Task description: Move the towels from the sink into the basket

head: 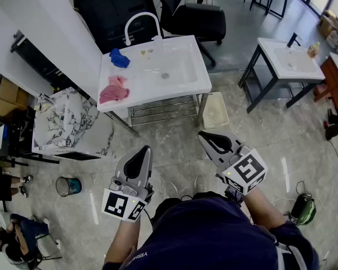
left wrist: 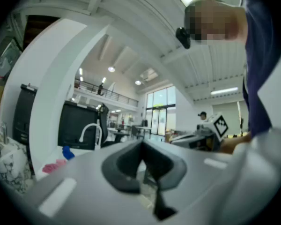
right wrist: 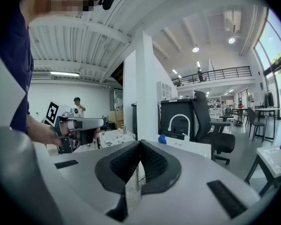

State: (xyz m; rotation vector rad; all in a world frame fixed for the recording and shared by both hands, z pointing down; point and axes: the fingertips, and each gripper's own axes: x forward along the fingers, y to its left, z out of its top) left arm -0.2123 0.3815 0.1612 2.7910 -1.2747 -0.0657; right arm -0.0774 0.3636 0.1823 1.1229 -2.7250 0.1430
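Two towels lie on the white sink (head: 158, 96), both on its flat left rim and not in the basin. The blue towel (head: 119, 58) is bunched at the back left corner, just beside the curved faucet (head: 141, 22). The pink towel (head: 114, 90) sits crumpled at the front left corner, reaching the edge. A few small yellowish bits (head: 146, 52) near the faucet are too small to identify.

One cream, perforated basket (head: 215, 110) stands on the floor just beside the sink stand's front right leg, which crosses its left side.

Both claws are held well short of the sink, over the floor. The left gripper (head: 145, 149) has its dark pads pressed together with nothing between them. The right gripper (head: 203, 134) is likewise closed and empty. Each carries one cube with black-and-white square markers, which are patterns and not lettering.

A line of white print on the person's dark shirt (head: 136, 256) is cut off and unreadable.

A second sink (head: 287, 61) stands well apart at the right. One black office chair (head: 191, 16) is behind the first sink, and one small bin (head: 68, 185) is on the floor at the left.
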